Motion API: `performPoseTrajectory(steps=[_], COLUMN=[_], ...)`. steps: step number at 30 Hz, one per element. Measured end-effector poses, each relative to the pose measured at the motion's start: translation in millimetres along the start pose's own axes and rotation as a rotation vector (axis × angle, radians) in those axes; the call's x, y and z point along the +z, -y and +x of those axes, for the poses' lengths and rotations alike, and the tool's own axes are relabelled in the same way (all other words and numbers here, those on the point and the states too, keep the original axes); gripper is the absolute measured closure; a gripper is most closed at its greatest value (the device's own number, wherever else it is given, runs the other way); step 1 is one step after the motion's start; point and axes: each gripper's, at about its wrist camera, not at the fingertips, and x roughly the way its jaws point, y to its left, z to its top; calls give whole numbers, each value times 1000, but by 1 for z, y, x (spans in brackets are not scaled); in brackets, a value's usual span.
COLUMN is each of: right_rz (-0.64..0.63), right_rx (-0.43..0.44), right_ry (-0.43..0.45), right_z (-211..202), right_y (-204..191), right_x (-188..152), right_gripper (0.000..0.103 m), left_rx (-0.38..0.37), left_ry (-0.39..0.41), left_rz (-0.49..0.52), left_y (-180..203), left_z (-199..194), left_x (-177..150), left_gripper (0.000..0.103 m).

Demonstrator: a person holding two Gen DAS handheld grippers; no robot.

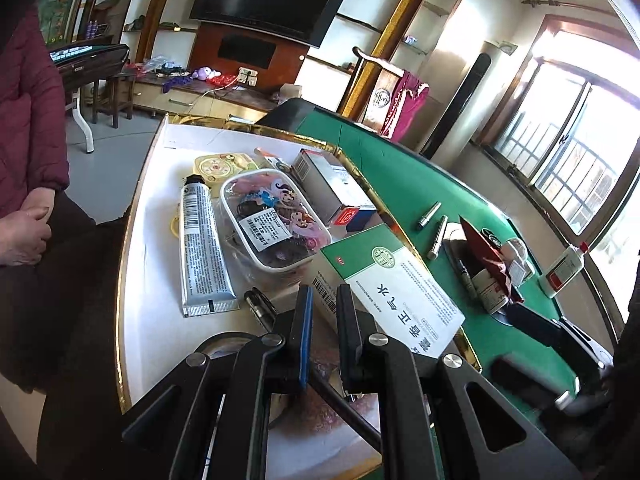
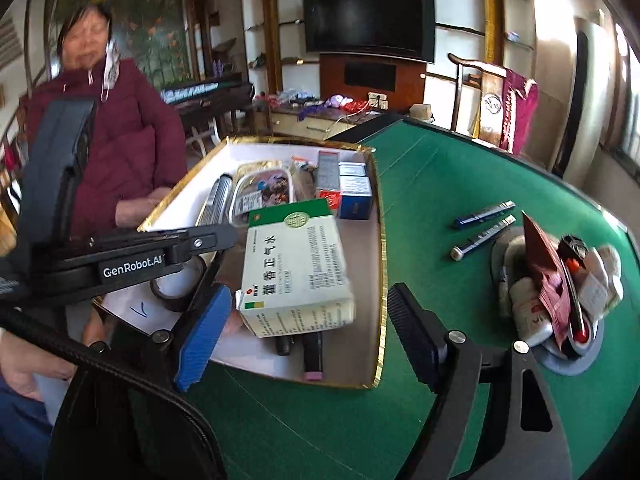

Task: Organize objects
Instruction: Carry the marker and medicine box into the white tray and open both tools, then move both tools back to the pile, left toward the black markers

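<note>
1. Left wrist view: the left gripper [image 1: 322,300] has its two black jaws drawn close together with only a narrow gap, and nothing is held between them. It hangs over the near end of a gold-edged white tray [image 1: 152,184].
2. Just ahead of its fingertips and slightly to the right, a green-and-white medicine box [image 1: 396,284] lies in the tray, tilted up over other items.
3. Ahead and to the left lies a silver tube [image 1: 202,248]; beside the tube sits a clear lidded case with cartoon pictures [image 1: 276,224].
4. Farther ahead, past the case, a grey carton [image 1: 332,184] lies along the tray's right edge.
5. Well to the right, on the green table [image 1: 432,184], two pens [image 1: 434,228] lie side by side near a heap of small items [image 1: 496,272].
6. Right wrist view: the right gripper [image 2: 308,340] stands wide open, with nothing pressed between its pads.
7. The medicine box [image 2: 298,268] lies just ahead, between the lines of the two fingers, touching neither.
8. The left gripper [image 2: 132,256] reaches in from the left over the tray [image 2: 382,280], above a roll of dark tape [image 2: 178,288].
9. The pens [image 2: 482,224] and the heap [image 2: 560,292] lie ahead to the right.
10. A person in a maroon jacket [image 2: 120,152] sits beyond the tray, to the left.
</note>
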Motion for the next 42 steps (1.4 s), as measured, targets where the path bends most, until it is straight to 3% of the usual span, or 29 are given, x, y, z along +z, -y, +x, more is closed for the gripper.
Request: performPoseTrajectory(steps=[3,9,14,16,19,20,26,32,35,42], right_rz=[113,283,357,410,482,496,550,619,634,657], right_rx=[15,-143,-315,-329,-309,-293,-248,-225,-212,-201], right_ry=[50,167,165,147,107,94,73,139,143,139], right_z=[-22,-78,-97,-99,-98,-96,-87,-110,-109,-105], right_y=[34,134,219,256,294,301,308,318,320,323], right_x=[-2,-10,-16,-21,-31,-32,-35,-41,-41,-41], right_gripper=[22,22,22,22,22,22,22,22,22,22], left_rx=[9,27,23,6,-56,-59,-20,50,109,160], left_ry=[16,13,-2,-20,-67,-84,-202,-367,-385,-407], left_rz=[11,45,107,135,184,197,247,286,307,368], left_y=[5,30,76,101,149,162,215,223,222,228], left_z=[-9,-19,-25,-24,-8,2,85,170,199,236], left_x=[-4,-12,-15,-12,3,8,52,68,70,70], left_gripper=[94,94,94,93,73,63,63,63,64,64])
